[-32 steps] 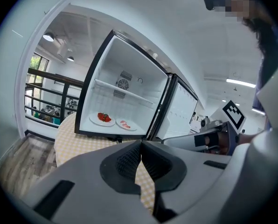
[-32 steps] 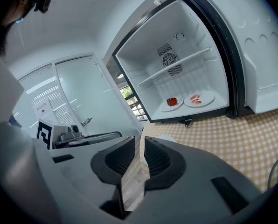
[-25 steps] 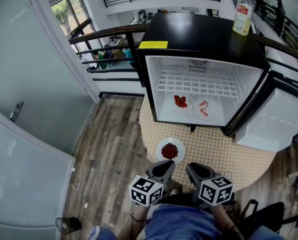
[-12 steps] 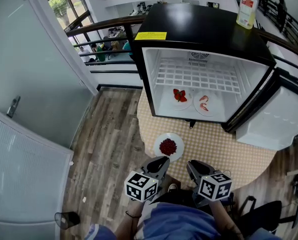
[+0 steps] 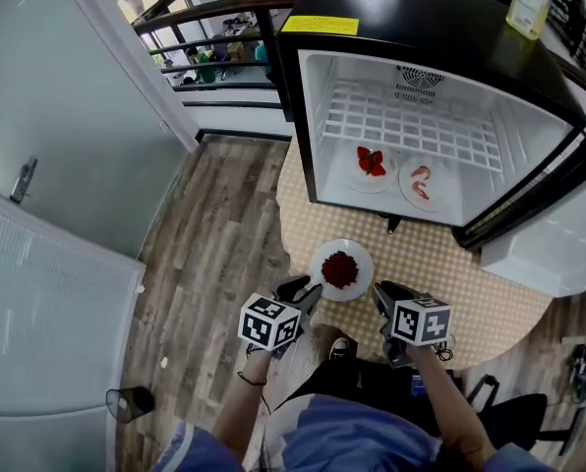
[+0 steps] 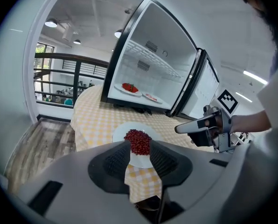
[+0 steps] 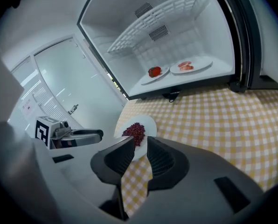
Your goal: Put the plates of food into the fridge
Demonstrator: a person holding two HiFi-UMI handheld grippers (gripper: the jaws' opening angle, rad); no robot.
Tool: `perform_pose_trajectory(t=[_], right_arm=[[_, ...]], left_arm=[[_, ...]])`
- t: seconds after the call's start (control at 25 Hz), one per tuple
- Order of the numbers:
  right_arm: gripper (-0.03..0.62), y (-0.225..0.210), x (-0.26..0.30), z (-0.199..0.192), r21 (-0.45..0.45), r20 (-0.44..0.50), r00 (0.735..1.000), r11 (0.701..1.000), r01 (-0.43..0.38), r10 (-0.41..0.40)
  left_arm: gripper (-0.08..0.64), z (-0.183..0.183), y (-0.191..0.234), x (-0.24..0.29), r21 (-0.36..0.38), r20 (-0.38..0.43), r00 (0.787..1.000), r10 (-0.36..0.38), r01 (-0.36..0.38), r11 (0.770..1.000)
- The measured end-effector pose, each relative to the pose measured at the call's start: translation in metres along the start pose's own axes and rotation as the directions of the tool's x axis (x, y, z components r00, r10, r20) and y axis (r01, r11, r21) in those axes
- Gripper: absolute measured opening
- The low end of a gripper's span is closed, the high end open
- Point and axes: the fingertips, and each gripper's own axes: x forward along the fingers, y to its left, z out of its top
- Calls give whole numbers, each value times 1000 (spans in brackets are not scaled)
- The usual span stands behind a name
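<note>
**Fig. Two plates in the fridge, one left on the floor mat.**
The open black fridge point(image 5: 401, 18) at twelve o'clock holds two white plates of red food point(image 5: 370, 165). A white round plate of dark-red berries point(image 5: 341, 269) waits on the yellow checked mat point(image 5: 440, 264). My left gripper point(image 5: 301, 293) is at its seven o'clock, jaws just opening. My right gripper point(image 5: 383, 295) is at five, jaws apart. Neither grips anything.

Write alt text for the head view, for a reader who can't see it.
Two handheld grippers reach toward a white plate of red food on a checked cloth: the left gripper, its jaws just opening, and the right gripper, both open with nothing held between their jaws. Beyond, an open fridge holds two plates.
</note>
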Motion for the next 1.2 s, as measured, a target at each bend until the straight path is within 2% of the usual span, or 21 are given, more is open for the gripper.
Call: perform_pose_trajectory(t=[0.16, 0.32, 0.44, 0.8, 0.84, 0.92, 1.04, 1.2], right_arm=[[92, -17, 21, -1, 69, -9, 999, 997, 34, -34], [133, -22, 38, 0, 141, -12, 1000, 990, 14, -12], [133, -24, 46, -4, 112, -44, 999, 993, 31, -26], [127, -23, 54, -11, 60, -81, 993, 994, 87, -82], [91, -25, 54, -12, 73, -83, 992, 992, 99, -93], [72, -27, 53, -13, 141, -88, 992, 984, 105, -93], [53, -28, 47, -17, 272, -92, 994, 959, 75, -52], [35, -27, 36, -16, 371, -46, 999, 928, 43, -28]], left_arm=[[149, -14, 15, 19, -16, -65, 998, -7, 6, 1000], [219, -19, 29, 33, -69, -103, 995, -12, 4, 998], [225, -24, 32, 39, -91, -128, 992, -20, 8, 996], [225, -27, 26, 45, -42, -152, 988, -24, 18, 999], [224, -28, 26, 45, -41, -154, 988, -21, 15, 999], [224, -29, 25, 44, -61, -153, 988, -26, 16, 998], [224, -31, 21, 40, -93, -146, 988, -42, 28, 995], [224, -31, 16, 38, -69, -131, 991, -36, 27, 997]])
